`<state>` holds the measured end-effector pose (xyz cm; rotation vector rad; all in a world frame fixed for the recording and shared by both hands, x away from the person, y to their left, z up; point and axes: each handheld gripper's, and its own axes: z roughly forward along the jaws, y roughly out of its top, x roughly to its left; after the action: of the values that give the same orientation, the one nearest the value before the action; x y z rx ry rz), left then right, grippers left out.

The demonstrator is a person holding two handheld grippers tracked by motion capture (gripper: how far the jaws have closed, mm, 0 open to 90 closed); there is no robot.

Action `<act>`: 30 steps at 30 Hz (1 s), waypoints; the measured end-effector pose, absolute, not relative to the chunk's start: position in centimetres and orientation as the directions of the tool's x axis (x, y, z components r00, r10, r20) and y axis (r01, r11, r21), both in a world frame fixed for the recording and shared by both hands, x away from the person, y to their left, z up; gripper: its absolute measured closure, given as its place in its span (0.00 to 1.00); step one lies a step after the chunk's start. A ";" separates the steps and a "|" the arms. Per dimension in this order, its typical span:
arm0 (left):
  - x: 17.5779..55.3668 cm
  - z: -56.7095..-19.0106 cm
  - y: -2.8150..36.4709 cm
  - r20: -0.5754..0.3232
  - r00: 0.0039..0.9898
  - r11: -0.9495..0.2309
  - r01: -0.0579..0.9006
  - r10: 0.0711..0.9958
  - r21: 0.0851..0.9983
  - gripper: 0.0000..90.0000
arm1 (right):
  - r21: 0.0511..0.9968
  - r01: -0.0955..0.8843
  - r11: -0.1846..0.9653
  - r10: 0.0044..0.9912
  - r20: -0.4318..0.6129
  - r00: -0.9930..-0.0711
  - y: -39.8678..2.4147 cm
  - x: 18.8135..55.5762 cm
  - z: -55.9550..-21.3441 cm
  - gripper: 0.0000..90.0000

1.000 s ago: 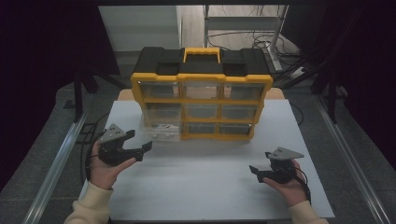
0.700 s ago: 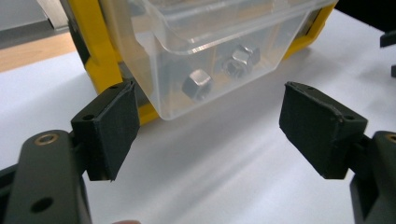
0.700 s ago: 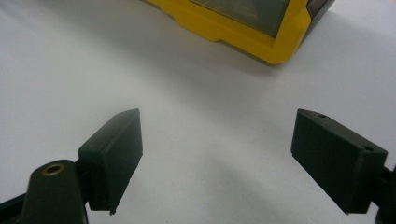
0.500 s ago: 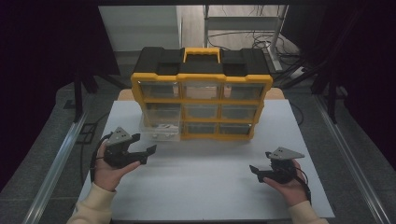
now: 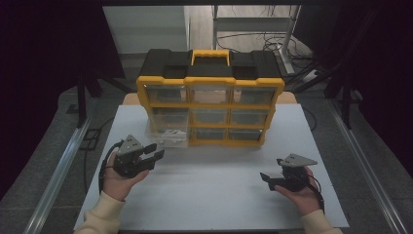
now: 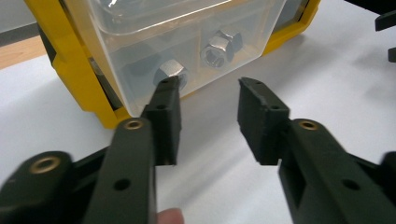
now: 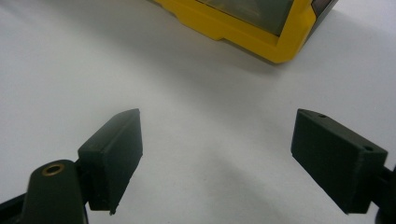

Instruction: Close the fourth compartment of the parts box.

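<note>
A yellow and black drawer organizer (image 5: 210, 104) stands at the back of the white table (image 5: 219, 204). Its lower-left clear drawer (image 5: 168, 134) is pulled out and holds hex nuts (image 6: 220, 46). My left gripper (image 5: 158, 149) hovers just in front of that drawer (image 6: 187, 28), pointing at it. Its jaws have just been closing and now stand partly apart, with only bare table between them. One left fingertip (image 6: 168, 86) lines up with a nut (image 6: 172, 70) behind the drawer wall. My right gripper (image 5: 267, 178) rests near the front right, open and holding nothing (image 7: 215, 126).
The organizer's yellow corner (image 7: 280, 46) lies ahead of the right gripper. Other clear drawers (image 5: 209, 117) sit shut in the frame. A black carry handle and lid (image 5: 210, 63) top it. Metal rails (image 5: 58, 170) run along the table's sides.
The left gripper's jaws have narrowed from wide apart, and the hand has shifted slightly toward the drawer's front. The right gripper has not moved.
</note>
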<state>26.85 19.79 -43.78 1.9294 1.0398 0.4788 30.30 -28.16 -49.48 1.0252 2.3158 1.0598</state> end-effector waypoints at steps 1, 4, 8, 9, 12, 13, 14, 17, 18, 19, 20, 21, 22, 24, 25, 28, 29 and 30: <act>26.8 -43.8 19.8 -0.066 0.579 -0.274 0.479 0.812 0.834 0.71 | 0.770 0.456 0.446 0.755 -0.049 -0.654 -28.2 30.3 -49.5 0.19; 26.8 -43.7 19.8 -0.068 0.577 -0.264 0.471 0.814 0.842 0.76 | 0.769 0.456 0.448 0.754 -0.050 -0.656 -28.1 30.3 -49.5 0.19; 26.9 -43.8 19.8 -0.076 0.580 -0.257 0.470 0.811 0.844 0.84 | 0.769 0.455 0.450 0.753 -0.051 -0.657 -28.1 30.3 -49.5 0.19; 27.0 -43.8 19.8 -0.079 0.579 -0.257 0.475 0.812 0.842 0.86 | 0.768 0.455 0.450 0.752 -0.052 -0.657 -28.1 30.3 -49.5 0.19; 27.2 -44.0 19.8 -0.089 0.578 -0.255 0.486 0.811 0.836 0.94 | 0.767 0.456 0.451 0.752 -0.052 -0.657 -28.1 30.3 -49.5 0.19; 27.2 -44.0 19.8 -0.092 0.577 -0.253 0.489 0.812 0.835 0.95 | 0.767 0.455 0.452 0.752 -0.053 -0.657 -28.1 30.3 -49.5 0.19; 27.3 -44.1 19.8 -0.093 0.576 -0.252 0.490 0.812 0.834 0.96 | 0.767 0.456 0.452 0.752 -0.052 -0.657 -28.1 30.3 -49.5 0.19; 27.4 -44.3 19.7 -0.096 0.573 -0.249 0.494 0.814 0.833 0.99 | 0.766 0.456 0.452 0.752 -0.052 -0.657 -28.1 30.3 -49.5 0.19; 27.5 -44.3 19.7 -0.094 0.574 -0.251 0.493 0.814 0.833 0.99 | 0.766 0.457 0.452 0.752 -0.052 -0.657 -28.1 30.3 -49.6 0.19; 27.6 -44.3 19.7 -0.095 0.574 -0.250 0.493 0.813 0.834 1.00 | 0.766 0.457 0.452 0.752 -0.051 -0.657 -28.1 30.3 -49.6 0.19; 27.6 -44.3 19.6 -0.095 0.572 -0.250 0.493 0.814 0.833 1.00 | 0.766 0.458 0.452 0.752 -0.052 -0.657 -28.1 30.3 -49.6 0.19; 27.7 -44.3 19.5 -0.092 0.571 -0.251 0.493 0.816 0.833 1.00 | 0.766 0.457 0.453 0.751 -0.052 -0.658 -28.1 30.3 -49.6 0.19; 27.8 -44.4 19.5 -0.091 0.570 -0.252 0.494 0.817 0.832 1.00 | 0.765 0.457 0.454 0.751 -0.053 -0.658 -28.1 30.4 -49.6 0.19; 27.9 -44.3 19.3 -0.087 0.568 -0.253 0.493 0.819 0.832 1.00 | 0.765 0.456 0.455 0.751 -0.054 -0.658 -28.0 30.4 -49.6 0.19; 28.0 -44.3 19.2 -0.086 0.567 -0.253 0.493 0.819 0.833 1.00 | 0.765 0.456 0.455 0.751 -0.054 -0.659 -28.0 30.4 -49.6 0.19; 28.0 -44.3 19.0 -0.079 0.565 -0.256 0.489 0.821 0.834 1.00 | 0.765 0.456 0.455 0.751 -0.054 -0.658 -28.0 30.3 -49.6 0.19; 28.1 -44.3 19.0 -0.080 0.565 -0.255 0.488 0.821 0.835 1.00 | 0.765 0.457 0.455 0.751 -0.053 -0.658 -28.0 30.3 -49.6 0.19; 28.1 -44.3 18.9 -0.078 0.565 -0.256 0.487 0.822 0.835 1.00 | 0.764 0.457 0.455 0.751 -0.054 -0.658 -28.0 30.3 -49.6 0.19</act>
<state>28.07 18.90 -44.30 1.9124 1.0583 0.4754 30.33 -28.02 -49.62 1.0189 2.3246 1.0488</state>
